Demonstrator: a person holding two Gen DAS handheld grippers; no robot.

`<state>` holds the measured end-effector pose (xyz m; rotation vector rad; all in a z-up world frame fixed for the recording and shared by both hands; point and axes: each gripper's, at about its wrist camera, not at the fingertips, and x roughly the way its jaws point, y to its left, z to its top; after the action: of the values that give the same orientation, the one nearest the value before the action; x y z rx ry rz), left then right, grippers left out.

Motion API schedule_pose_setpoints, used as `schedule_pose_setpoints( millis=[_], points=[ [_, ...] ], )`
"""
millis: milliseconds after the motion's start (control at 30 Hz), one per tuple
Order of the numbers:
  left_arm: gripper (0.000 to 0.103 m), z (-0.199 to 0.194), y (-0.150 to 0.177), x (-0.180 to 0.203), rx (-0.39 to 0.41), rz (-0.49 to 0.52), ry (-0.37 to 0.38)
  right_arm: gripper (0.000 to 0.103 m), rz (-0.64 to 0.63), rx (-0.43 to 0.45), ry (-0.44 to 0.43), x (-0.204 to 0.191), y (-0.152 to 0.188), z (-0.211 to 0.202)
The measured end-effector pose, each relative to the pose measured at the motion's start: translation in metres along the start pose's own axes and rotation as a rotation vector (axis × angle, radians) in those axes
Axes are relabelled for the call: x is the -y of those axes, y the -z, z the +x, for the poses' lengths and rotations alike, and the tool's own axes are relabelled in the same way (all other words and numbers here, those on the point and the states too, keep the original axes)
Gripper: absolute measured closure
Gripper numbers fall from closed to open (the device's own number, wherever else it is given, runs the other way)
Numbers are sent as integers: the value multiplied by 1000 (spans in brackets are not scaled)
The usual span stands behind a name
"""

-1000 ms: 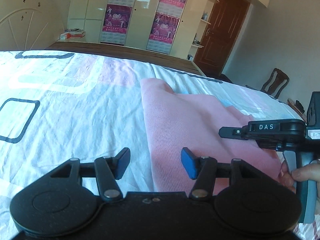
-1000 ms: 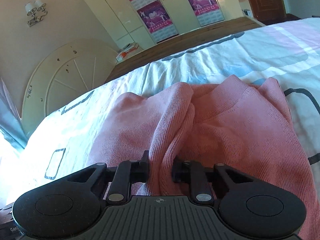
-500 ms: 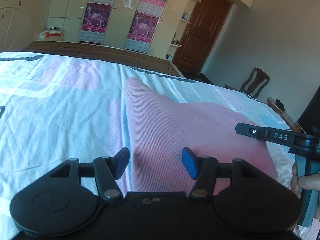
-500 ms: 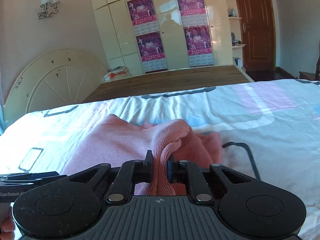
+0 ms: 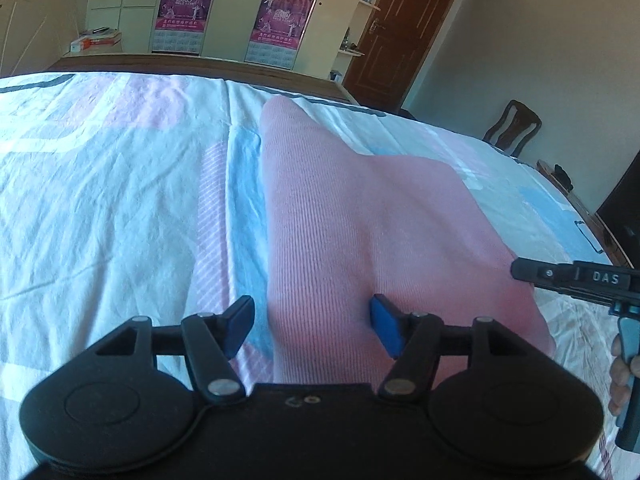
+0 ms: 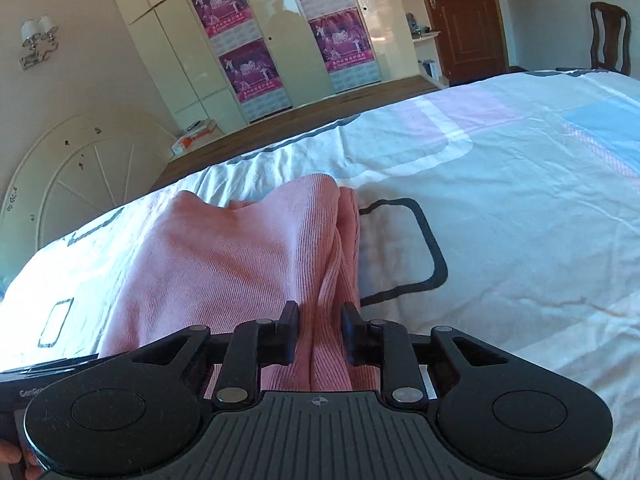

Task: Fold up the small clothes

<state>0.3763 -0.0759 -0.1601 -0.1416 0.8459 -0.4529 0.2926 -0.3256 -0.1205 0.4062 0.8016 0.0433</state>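
Bedsheet (image 6: 520,208): garment (image 6: 224,264) between fingers (image 6: 290,332)

A bed (image 5: 100,200) with a pink knit garment (image 5: 360,220) lying on it.
Its wrinkled white sheet carries pink and blue blocks and dark outlined squares; the garment lies partly folded, layered along one side.

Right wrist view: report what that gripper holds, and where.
Seemingly nothing: the right gripper has just been opening its jaws, and the sweater has its bunched fold lying loose between them.
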Motion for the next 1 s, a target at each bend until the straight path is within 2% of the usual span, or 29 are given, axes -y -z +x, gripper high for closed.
schedule_pose_setpoints(
  millis=[133,300,333,367,433,500,533,567,667,733,800,833,867,900,1000],
  points=[
    [39,-1,8,1,-20,-10,4,70,-9,-27,-10,-7,15,-20],
    [39,1,14,4,-34,4,2,70,-55,-87,14,-14,42,-18],
    [39,2,15,5,-33,12,-2,78,-72,-87,31,-15,45,-18],
    [38,2,15,6,-34,13,-4,95,-77,-90,33,-15,48,-18],
    [38,2,16,8,-46,8,0,95,-103,-73,55,-18,49,-21],
    [39,2,18,13,-54,14,6,97,-156,-51,145,-19,51,-21],
    [38,3,20,16,-62,24,5,103,-144,-79,169,-13,52,-15],
    [37,5,22,18,-68,37,0,103,-123,-111,182,-6,55,-10],
    [37,3,25,20,-69,40,-6,103,-122,-109,180,-3,53,-14],
    [37,1,22,19,-74,31,-5,102,-92,-71,149,-2,46,-24],
    [37,-2,19,19,-72,30,-6,93,-57,-43,131,-2,37,-31],
    [37,-3,17,19,-69,32,-11,72,-42,-22,114,-2,31,-34],
    [36,-5,16,20,-64,36,-19,44,-35,-7,109,-3,27,-36],
    [36,-6,13,20,-58,39,-22,38,-36,9,108,-6,21,-37],
    [32,-12,5,22,-36,44,-30,37,-91,25,100,-17,7,-32]
  ],
)
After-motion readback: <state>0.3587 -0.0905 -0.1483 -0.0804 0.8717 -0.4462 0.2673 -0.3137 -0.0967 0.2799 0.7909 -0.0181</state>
